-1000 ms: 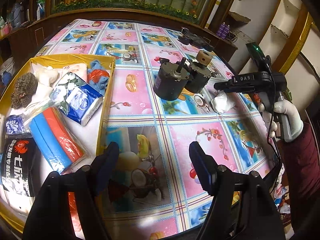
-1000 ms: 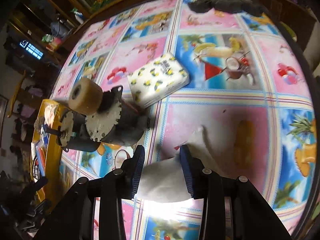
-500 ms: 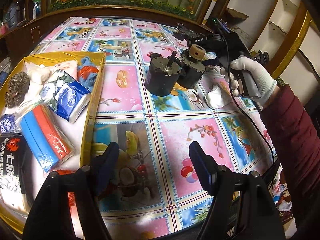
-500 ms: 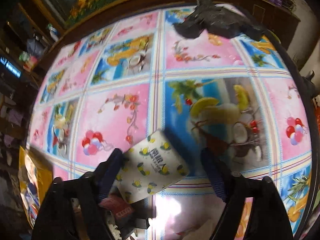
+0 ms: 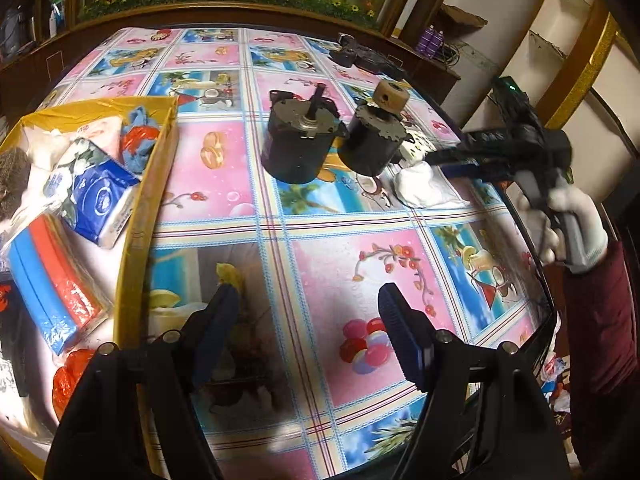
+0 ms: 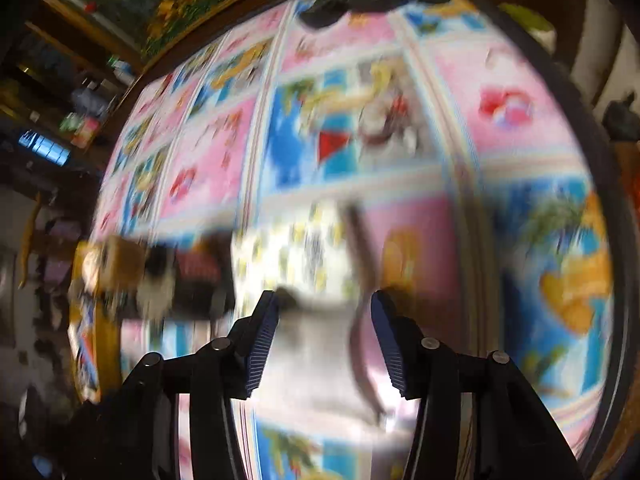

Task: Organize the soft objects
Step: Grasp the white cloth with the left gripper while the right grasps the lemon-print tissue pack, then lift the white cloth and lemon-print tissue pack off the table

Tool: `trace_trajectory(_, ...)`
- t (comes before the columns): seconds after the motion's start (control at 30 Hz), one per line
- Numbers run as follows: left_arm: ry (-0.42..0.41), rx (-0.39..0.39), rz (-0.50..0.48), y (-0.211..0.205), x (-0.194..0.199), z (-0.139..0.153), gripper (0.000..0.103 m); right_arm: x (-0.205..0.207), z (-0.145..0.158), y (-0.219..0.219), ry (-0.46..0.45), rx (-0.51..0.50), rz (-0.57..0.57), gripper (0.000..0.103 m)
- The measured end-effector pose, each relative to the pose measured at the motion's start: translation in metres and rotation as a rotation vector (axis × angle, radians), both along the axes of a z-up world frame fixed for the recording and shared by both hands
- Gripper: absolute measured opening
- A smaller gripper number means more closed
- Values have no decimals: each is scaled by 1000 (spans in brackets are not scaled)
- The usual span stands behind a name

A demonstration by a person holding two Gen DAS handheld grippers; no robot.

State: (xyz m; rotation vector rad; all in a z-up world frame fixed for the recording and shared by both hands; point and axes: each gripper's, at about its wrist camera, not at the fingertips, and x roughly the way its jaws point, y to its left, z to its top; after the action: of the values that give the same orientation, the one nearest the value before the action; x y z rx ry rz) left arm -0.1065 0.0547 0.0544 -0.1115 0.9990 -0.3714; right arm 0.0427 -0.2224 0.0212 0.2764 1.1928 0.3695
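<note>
Beside the two motors (image 5: 332, 140), on their right: right gripper (image 6: 324, 336) is back over the white soft wad (image 5: 424, 184). A second ago its jaws were clamped on that wad; half a second ago it had swung away, jaws wide, over the lemon-print tissue pack (image 6: 296, 248). Now the jaws have just been closing again, standing part open with the wad's white mass between them. Right view is motion-blurred, so I can't tell if the pads touch it; I'd call it not yet gripped

Read: first grab didn't take, this looks like a retry. Wad is on the worktop (image 5: 224, 168), touching or just short of the right motor's base, with the tissue pack just behind it

Left gripper (image 5: 308, 332): jaws wide open, nothing between them, hovering over bare worktop near the yellow tray (image 5: 136, 216), well left of the motors. No real change there

Wad looks crumpled, limp and low, like a cloth or a tissue clump, likely to squash flat under the pads. Tray already holds the other soft stuff: blue tissue pack (image 5: 100, 200), red and blue sponges (image 5: 52, 280)
</note>
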Motion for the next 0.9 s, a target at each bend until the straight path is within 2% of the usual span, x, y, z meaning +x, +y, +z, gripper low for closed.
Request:
trace_trajectory(0.07, 1, 6, -6, -7, 1, 0, 72, -16, 5, -10, -31, 50, 12, 54)
trace_trajectory(0.17, 7, -4, -14, -15, 2, 0, 72, -35, 16, -27, -145, 49, -76, 64)
trace_trajectory(0.3, 3, -8, 5, -19, 1, 1, 72, -39, 2, -20, -160, 125, -65, 64)
trace_trajectory(0.4, -11, -8, 32, -13, -2, 6, 72, -47, -13, 11, -152, 174, 55, 64)
trace_trajectory(0.53, -7, 2, 58, -4, 0, 5, 72, -69, -27, 70, -30, 349, 374, 64)
trace_trajectory(0.6, -4, 9, 54, -4, 1, 3, 72, -83, -20, 80, -45, 379, 455, 64)
trace_trajectory(0.67, 2, 14, 42, -6, 2, -1, 72, -86, -7, 66, -111, 351, 409, 67)
trace_trajectory(0.73, 7, 20, 30, -9, 5, -4, 72, -79, 1, 36, -177, 270, 266, 73)
trace_trajectory(0.9, 30, 15, 47, -21, 26, -15, 72, -65, 8, -26, -225, 229, -10, 80)
